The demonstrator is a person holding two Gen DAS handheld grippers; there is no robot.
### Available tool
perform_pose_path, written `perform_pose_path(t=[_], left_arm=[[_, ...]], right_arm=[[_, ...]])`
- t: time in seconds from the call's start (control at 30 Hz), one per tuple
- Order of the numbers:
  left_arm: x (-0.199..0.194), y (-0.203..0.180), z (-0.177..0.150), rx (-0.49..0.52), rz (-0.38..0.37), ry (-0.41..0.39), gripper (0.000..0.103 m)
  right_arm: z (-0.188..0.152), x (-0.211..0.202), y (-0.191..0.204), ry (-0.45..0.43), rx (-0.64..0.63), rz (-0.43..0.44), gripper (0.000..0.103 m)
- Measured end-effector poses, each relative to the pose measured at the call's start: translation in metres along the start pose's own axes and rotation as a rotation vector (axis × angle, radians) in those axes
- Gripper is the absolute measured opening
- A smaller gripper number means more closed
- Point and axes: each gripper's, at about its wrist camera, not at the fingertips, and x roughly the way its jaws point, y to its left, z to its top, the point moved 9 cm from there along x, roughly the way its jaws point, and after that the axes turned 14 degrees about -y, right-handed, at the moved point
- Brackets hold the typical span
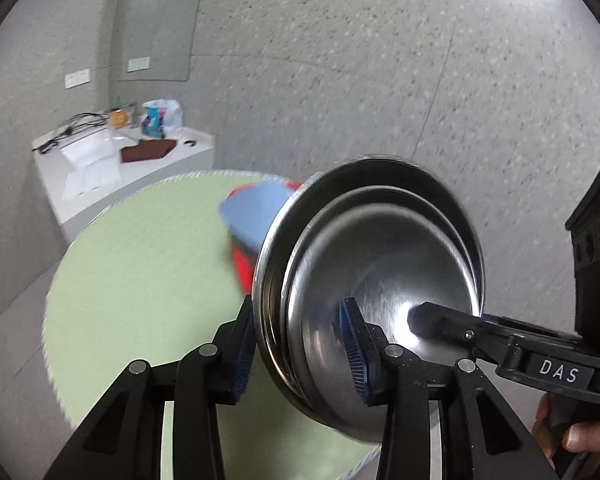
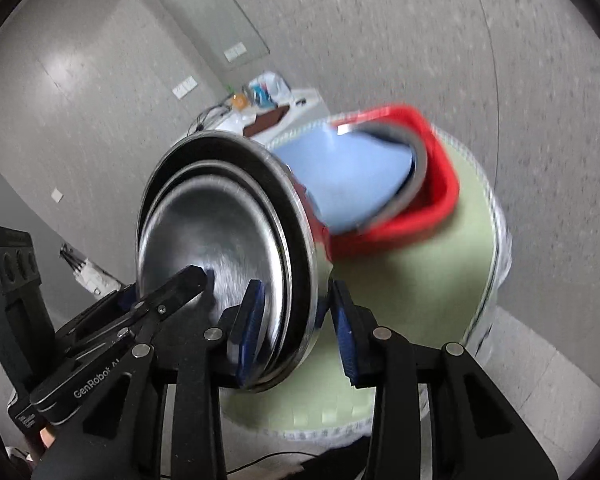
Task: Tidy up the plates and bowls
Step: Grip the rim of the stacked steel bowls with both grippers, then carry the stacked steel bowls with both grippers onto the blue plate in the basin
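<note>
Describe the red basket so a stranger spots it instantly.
Find the round table with the pale green cover. On its far side sits the red basket, behind the steel bowls. It is the only red thing, with a blue cloth inside.

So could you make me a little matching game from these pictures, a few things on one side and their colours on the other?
Things:
1. stack of bowls
2. basket
3. round table
4. cloth

Colours:
A. pale green
B. light blue
C. shiny silver
D. red

Pairs: 1-C, 2-D, 3-A, 4-B
</note>
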Motion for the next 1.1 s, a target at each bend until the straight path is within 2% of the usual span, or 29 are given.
perform_pose_path(t=[0.13, 0.27, 0.37, 0.57, 0.73, 0.97, 1.1], left_arm=[[0.040, 0.004, 0.037, 0.041, -0.008, -0.008, 0.035], [0.096, 0.017, 0.059, 0.056, -0.001, 0.018, 0.035], [0.142, 0.019, 0.068, 0.075, 0.009, 0.082, 0.035], [0.215, 0.023, 0.070, 0.110, 0.029, 0.202, 0.035], [0.262, 0.027, 0.067, 0.112, 0.030, 0.281, 0.035], [0.296, 0.025, 0.068, 0.098, 0.017, 0.314, 0.037], [0.281, 0.026, 0.069, 0.090, -0.018, 0.280, 0.052]], right_arm=[[0.039, 0.016, -0.006, -0.031, -0.013, -0.030, 0.035], [0.063, 0.046, -0.021, -0.017, 0.009, -0.058, 0.035], [0.075, 0.072, -0.033, 0.013, 0.045, -0.067, 0.035], [0.066, 0.123, -0.058, 0.122, 0.128, -0.087, 0.035], [0.052, 0.146, -0.073, 0.194, 0.163, -0.119, 0.035], [0.046, 0.154, -0.086, 0.233, 0.169, -0.164, 0.035], [0.050, 0.155, -0.086, 0.240, 0.148, -0.180, 0.039]])
